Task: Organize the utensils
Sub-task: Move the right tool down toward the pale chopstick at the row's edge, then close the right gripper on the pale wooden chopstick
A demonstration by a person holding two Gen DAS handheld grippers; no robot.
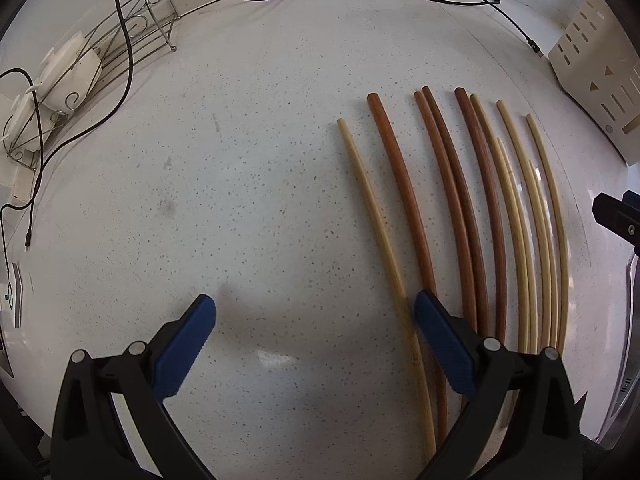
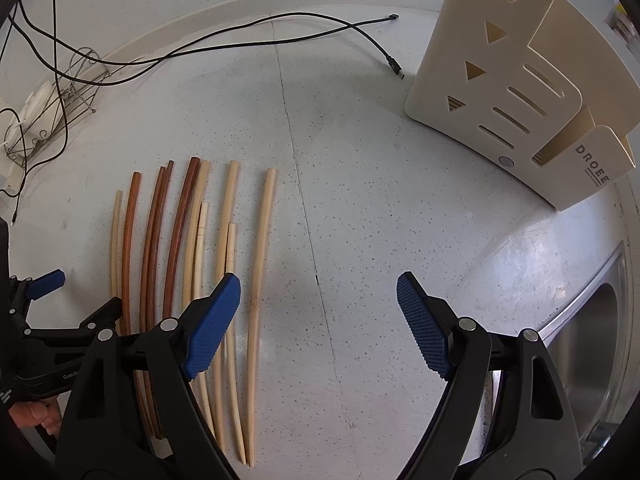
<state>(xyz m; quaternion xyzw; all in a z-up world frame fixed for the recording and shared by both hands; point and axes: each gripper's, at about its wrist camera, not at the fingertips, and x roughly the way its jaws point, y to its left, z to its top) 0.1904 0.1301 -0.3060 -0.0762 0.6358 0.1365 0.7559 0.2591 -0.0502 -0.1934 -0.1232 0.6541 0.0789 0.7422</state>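
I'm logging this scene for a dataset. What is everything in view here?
dark chopsticks: four, reddish brown, lying side by side on the counter
light chopsticks: six, pale bamboo, same row, two shorter
utensil holder: one, cream with cut-outs, standing far right
counter: one, speckled white
sink: one, steel, right edge
wire rack: one, metal, far left by the wall, white items in it
cables: several, black, along the back
left gripper: black with blue pads, open, over the row's left end
right gripper: same, open, over the rightmost chopstick
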